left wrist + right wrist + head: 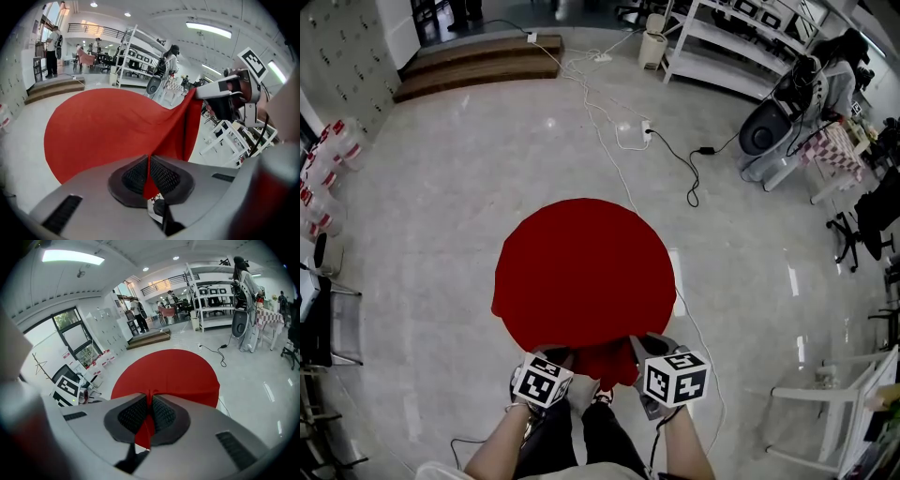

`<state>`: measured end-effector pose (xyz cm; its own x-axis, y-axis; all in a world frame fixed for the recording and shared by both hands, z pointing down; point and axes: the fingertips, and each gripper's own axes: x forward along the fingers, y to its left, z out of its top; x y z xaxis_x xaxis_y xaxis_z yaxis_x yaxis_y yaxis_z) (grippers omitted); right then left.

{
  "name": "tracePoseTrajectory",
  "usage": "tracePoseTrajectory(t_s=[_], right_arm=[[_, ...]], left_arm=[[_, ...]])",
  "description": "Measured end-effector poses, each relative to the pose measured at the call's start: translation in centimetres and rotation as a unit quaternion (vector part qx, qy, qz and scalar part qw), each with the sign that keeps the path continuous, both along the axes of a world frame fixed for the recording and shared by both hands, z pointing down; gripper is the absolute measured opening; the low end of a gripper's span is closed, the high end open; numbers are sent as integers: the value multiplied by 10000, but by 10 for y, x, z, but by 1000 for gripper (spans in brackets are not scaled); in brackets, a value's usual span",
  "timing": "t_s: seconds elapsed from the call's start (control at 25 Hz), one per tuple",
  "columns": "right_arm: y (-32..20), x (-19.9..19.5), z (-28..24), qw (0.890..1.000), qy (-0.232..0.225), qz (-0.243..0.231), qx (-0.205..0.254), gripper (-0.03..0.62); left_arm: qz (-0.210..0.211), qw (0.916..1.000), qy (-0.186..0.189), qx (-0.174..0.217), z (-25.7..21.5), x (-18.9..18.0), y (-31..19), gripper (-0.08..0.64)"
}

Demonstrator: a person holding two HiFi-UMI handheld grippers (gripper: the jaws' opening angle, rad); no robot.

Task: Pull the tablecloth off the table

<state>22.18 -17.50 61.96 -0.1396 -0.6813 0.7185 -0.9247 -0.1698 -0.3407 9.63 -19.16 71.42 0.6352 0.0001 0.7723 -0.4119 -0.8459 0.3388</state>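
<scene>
Two grippers: left gripper [149, 177] and right gripper [150, 416] are each clamped on a thin fold of hem.
Tablecloth: red tablecloth [581, 272] is spread ahead of both grippers, over a hidden table.
Risk: the folds could be lost under a jerk; the table could be dragged along.

Wooden steps [478, 61], a white shelving rack [741, 42] and loose cables [630, 147] occupy the pale floor [441, 206].
</scene>
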Motion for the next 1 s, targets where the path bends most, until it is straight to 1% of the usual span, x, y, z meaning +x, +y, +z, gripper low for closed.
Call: tracePoseTrajectory(t_s=[0.04,0.16,0.36,0.56,0.68,0.8,1.0], right_arm=[[1,1,0,10000,-3,30,-23,25],[3,4,-1,9998,-93,184,-53,25],[-3,13,-10,9992,-172,371,27,25],[-7,17,-16,9987,-206,444,133,25],[-11,20,-21,9985,-236,459,190,25],[-15,22,-27,9984,-244,446,239,26],[-22,24,-35,9982,-251,421,344,25]], left_arm=[[-45,10000,27,-53,-2,0,-1,18],[-257,9991,191,-276,-12,-1,-5,17],[-435,9986,284,-96,-30,5,-19,16],[-757,9962,422,-85,-40,8,-27,15],[-890,9950,457,-7,-49,9,-35,15],[-1099,9918,646,22,-59,11,-43,15],[-1480,9847,919,-60,-72,13,-55,15]])
